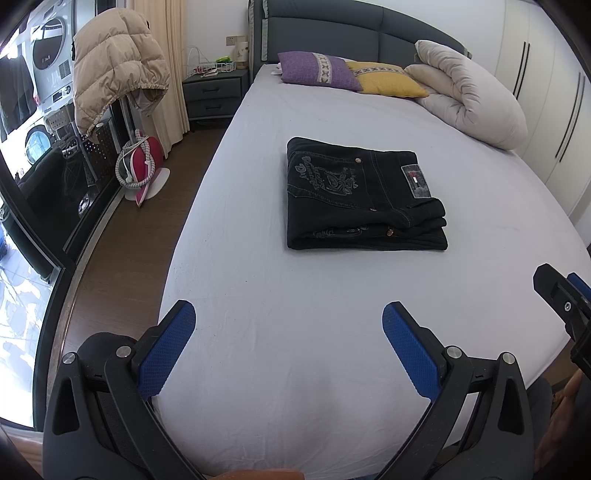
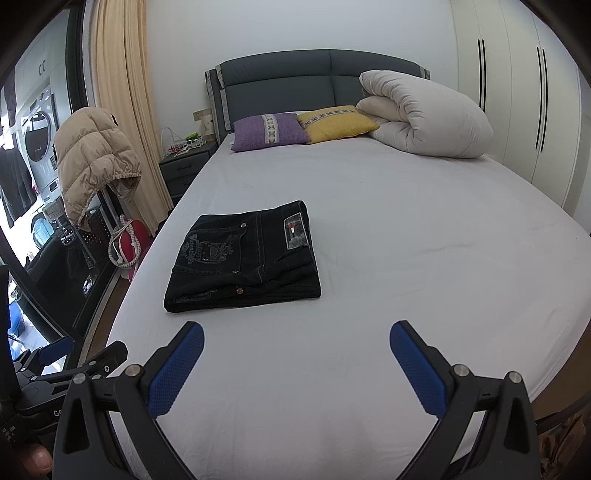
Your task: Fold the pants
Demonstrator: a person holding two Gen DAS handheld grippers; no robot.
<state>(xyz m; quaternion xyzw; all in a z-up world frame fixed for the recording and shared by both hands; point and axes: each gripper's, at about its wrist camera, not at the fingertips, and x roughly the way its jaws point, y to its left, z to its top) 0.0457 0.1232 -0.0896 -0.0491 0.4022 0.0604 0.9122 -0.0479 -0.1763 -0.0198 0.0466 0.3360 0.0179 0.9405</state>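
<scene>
A pair of black jeans (image 1: 364,195) lies folded into a compact rectangle on the pale bed sheet (image 1: 295,280), back pocket embroidery and a label patch facing up. The same jeans (image 2: 245,256) show left of centre in the right wrist view. My left gripper (image 1: 290,321) stands open near the foot of the bed, well short of the jeans, with nothing between its blue pads. My right gripper (image 2: 297,339) is open too, empty, hovering over bare sheet (image 2: 406,258) to the right of the jeans. Part of the right gripper (image 1: 565,306) shows at the left wrist view's right edge.
A purple pillow (image 1: 317,70), a yellow pillow (image 1: 388,79) and a rolled white duvet (image 1: 469,92) lie by the grey headboard (image 1: 332,29). A beige puffer jacket (image 1: 118,70) hangs left of the bed. Nightstand (image 1: 214,94), white wardrobe (image 2: 517,92), wooden floor (image 1: 140,229) on the left.
</scene>
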